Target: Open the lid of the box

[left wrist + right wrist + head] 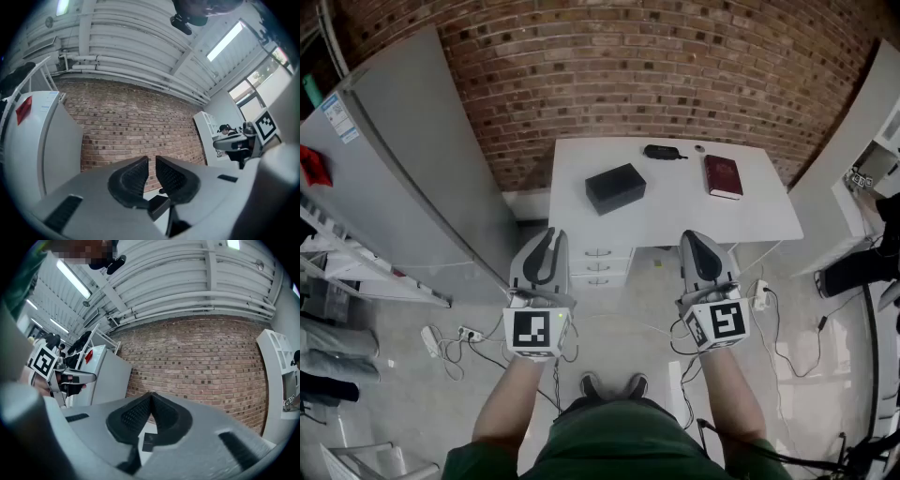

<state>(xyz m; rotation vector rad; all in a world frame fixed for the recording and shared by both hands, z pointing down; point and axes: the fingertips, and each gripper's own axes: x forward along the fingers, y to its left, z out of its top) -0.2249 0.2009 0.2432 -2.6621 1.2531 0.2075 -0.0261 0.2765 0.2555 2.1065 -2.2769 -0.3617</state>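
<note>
Left gripper [548, 234], jaws a slit apart, and right gripper [699, 236], jaws pressed together: both empty, held before the table [675, 214], apart from the closed box [615, 187].

White table [675, 214]: closed black box [615, 187] left, black case [661, 152] rear, red book [723, 176] right.

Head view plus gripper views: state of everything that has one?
Black rectangular box: lid closed, on the white table.
Dark red hardcover book: closed, lying flat.
White desk drawers: shut.
Left gripper: jaws a slit apart, empty.
Right gripper: jaws together, empty.
</note>
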